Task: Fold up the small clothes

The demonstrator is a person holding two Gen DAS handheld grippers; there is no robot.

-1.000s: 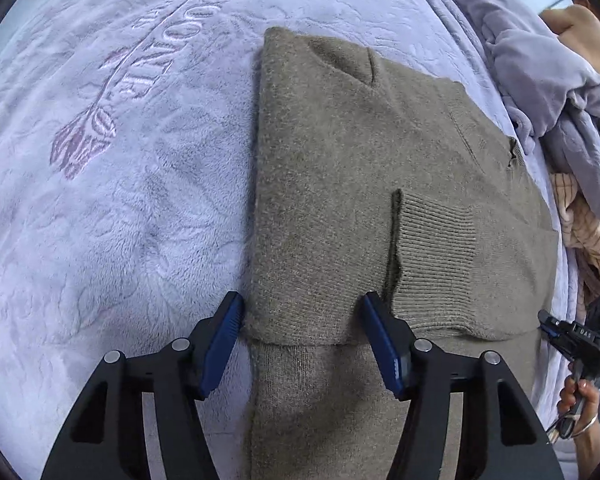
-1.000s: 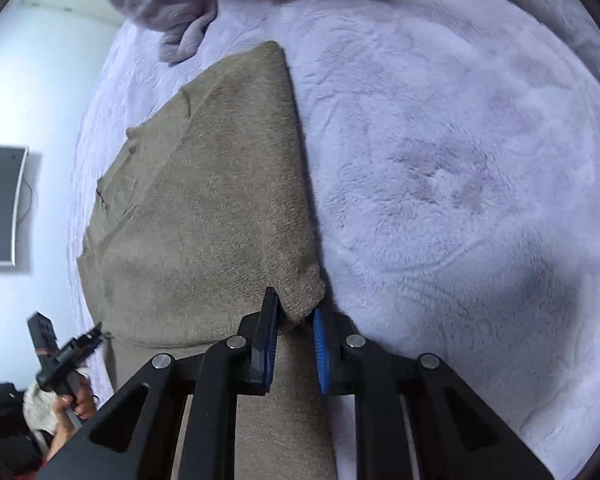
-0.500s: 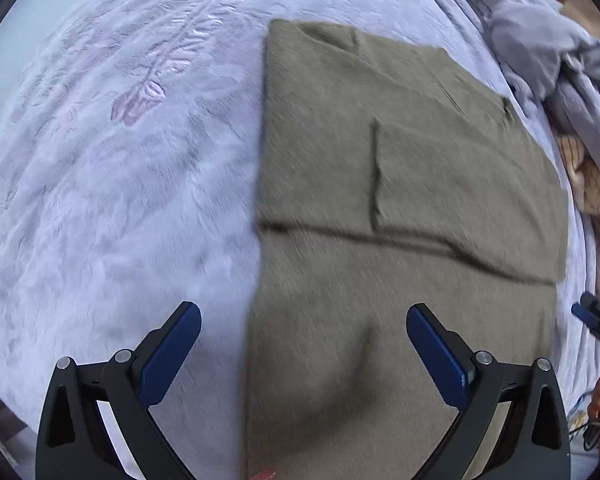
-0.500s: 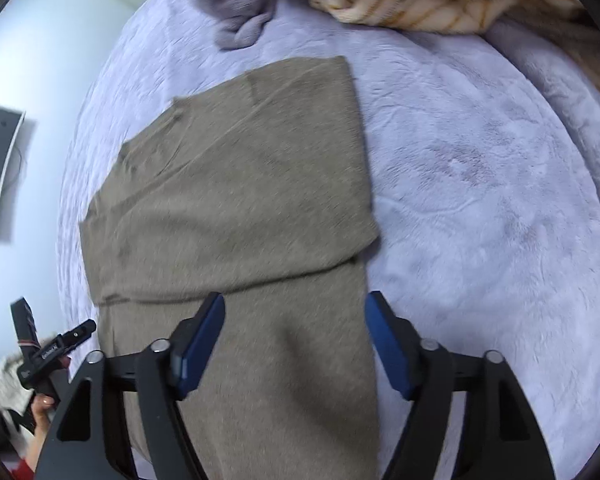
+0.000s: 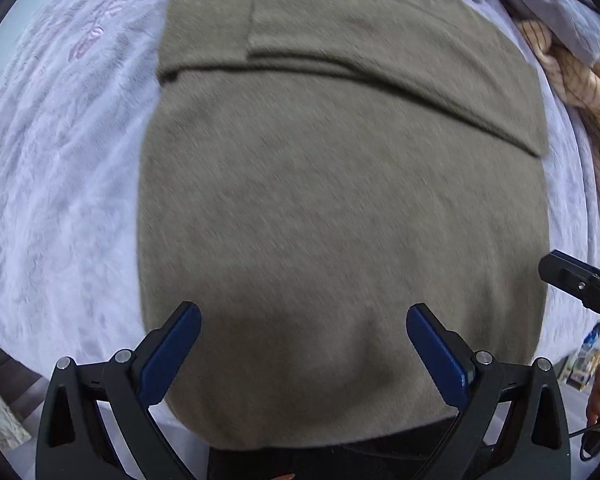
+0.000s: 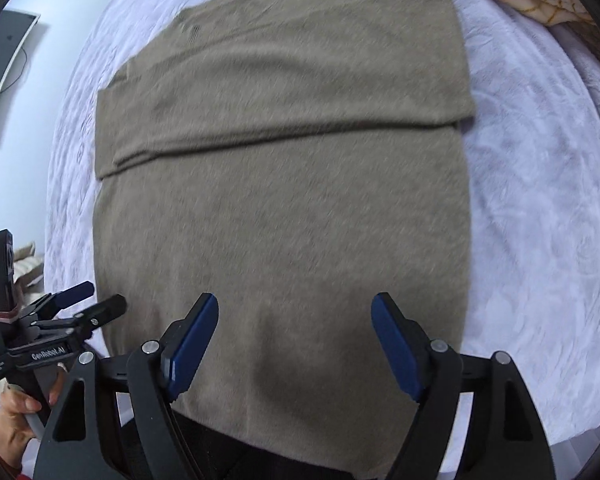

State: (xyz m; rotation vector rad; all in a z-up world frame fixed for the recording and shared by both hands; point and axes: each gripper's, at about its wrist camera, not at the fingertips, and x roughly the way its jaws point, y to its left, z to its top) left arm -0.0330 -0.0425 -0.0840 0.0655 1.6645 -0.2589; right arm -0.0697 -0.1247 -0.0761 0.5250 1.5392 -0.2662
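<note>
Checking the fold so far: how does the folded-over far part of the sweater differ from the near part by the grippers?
On the olive sweater, the far part is doubled, with a fold edge running across; the near part shows no fold. A sleeve cuff lies on the far part; the near part is plain. Both lie flat on the lavender blanket.

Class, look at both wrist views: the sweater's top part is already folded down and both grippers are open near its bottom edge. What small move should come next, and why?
Probably lower both grippers onto the near hem and pinch it. The left gripper and right gripper hang open and empty over the olive sweater, whose lower half lies flat and unfolded on the lavender blanket.
</note>
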